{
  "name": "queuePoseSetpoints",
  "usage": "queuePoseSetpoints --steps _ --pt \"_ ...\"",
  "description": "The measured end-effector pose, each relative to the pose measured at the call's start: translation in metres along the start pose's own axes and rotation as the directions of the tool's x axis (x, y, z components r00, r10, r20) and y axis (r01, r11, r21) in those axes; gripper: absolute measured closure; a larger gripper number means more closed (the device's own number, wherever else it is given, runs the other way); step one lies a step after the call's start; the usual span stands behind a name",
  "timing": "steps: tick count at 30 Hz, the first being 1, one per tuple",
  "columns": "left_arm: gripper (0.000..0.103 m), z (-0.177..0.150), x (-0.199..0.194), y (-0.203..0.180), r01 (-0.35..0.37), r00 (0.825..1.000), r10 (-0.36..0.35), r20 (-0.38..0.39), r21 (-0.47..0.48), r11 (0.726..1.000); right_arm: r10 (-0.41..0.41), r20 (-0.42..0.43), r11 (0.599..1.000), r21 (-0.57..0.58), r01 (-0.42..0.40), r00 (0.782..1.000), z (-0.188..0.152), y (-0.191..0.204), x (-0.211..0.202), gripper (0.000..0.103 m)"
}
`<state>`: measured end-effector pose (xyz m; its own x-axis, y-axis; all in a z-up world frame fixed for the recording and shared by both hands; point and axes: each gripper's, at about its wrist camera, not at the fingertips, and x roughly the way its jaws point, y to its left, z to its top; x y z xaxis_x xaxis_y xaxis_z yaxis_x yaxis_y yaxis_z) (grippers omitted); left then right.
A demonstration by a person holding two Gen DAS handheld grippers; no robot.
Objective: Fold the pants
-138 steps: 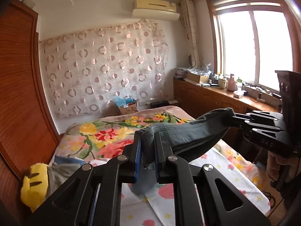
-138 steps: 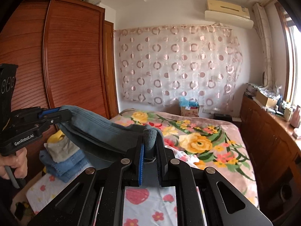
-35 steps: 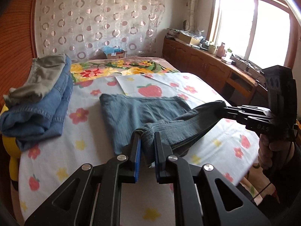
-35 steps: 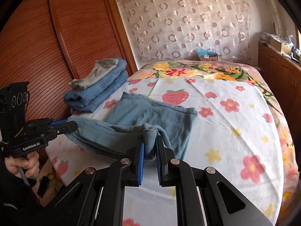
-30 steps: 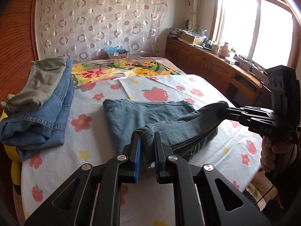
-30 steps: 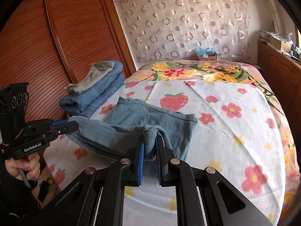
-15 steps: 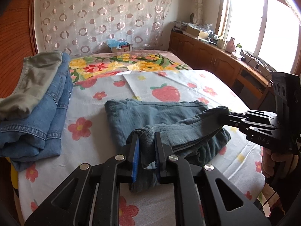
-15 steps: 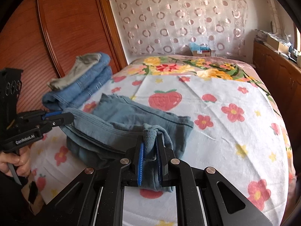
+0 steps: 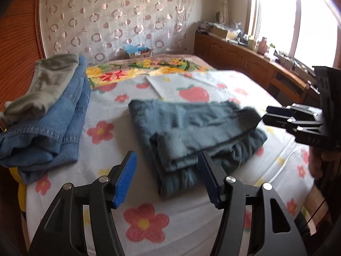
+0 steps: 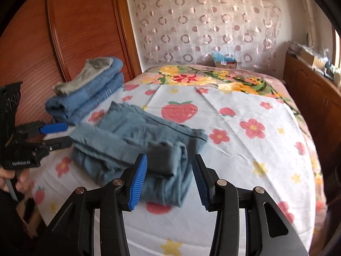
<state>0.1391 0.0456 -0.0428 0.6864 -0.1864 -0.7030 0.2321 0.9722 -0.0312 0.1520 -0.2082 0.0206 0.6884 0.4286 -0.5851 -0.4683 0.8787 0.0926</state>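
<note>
Both grippers have let go! The left gripper [image 9: 167,179] and right gripper [image 10: 170,180] gape wide. The pants [image 9: 191,132] lie folded on the bed [image 9: 149,224].

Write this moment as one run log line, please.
left gripper: open | right gripper: open | pants: folded, lying released on bed

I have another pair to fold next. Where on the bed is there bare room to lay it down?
The widest free patch is the flowered sheet right of the folded teal pants, running to the bed's far side. A smaller strip lies beyond them, up to the floral blanket. The wardrobe side is crowded by the denim stack.
</note>
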Motion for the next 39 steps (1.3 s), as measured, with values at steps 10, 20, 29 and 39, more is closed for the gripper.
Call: queuePoseSetpoints --steps 10,20,29,39 --pt "0.042 0.000 0.028 0.009 -0.035 0.997 0.034 -0.075 -0.016 0.999 -0.018 -0.103 0.997 -0.075 0.010 0.995 -0.009 -0.001 0.016 0.053" --pt "0.042 0.031 0.053 0.017 -0.053 0.997 0.052 -0.066 -0.025 0.998 -0.068 -0.144 0.993 -0.108 0.053 0.987 0.023 -0.007 0.043 0.053" --pt "0.042 0.043 0.066 0.032 -0.077 0.995 0.072 -0.067 -0.071 0.995 -0.088 -0.098 0.995 -0.062 0.082 0.991 0.049 -0.017 0.048 0.053" --pt "0.042 0.034 0.064 0.034 -0.070 0.996 0.064 -0.067 -0.084 0.994 0.046 -0.117 0.994 -0.094 -0.058 0.992 0.039 -0.019 0.055 0.053"
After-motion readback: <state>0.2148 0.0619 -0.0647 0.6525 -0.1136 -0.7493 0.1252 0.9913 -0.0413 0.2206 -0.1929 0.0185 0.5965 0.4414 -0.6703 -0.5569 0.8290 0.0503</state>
